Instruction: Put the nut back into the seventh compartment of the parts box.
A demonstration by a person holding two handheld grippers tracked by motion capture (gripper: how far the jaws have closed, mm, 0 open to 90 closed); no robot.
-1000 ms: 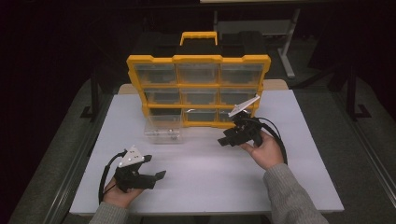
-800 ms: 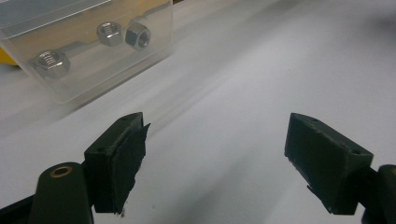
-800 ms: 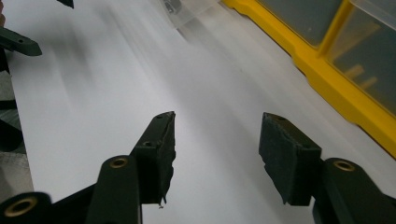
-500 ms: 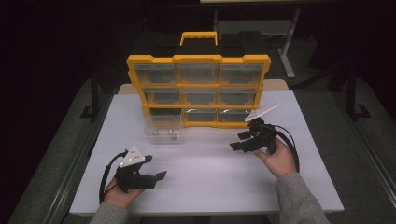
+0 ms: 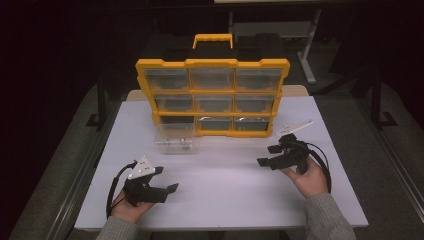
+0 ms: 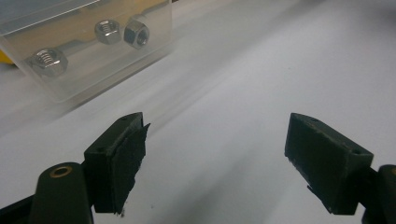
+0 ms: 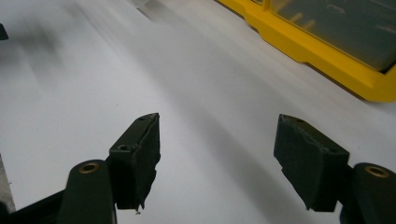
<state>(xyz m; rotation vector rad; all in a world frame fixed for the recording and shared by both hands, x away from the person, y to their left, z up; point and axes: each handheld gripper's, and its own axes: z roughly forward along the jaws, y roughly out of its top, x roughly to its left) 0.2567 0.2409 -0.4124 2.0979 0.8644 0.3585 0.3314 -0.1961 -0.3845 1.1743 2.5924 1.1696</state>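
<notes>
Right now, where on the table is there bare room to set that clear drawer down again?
The widest bare patch is the white table between the left gripper and right gripper, in front of the yellow organizer. It is crowded along the organizer's foot at the left, where the clear drawer with its nuts sits.

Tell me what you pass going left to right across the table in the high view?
Left gripper → clear drawer → yellow organizer → right gripper.
</notes>
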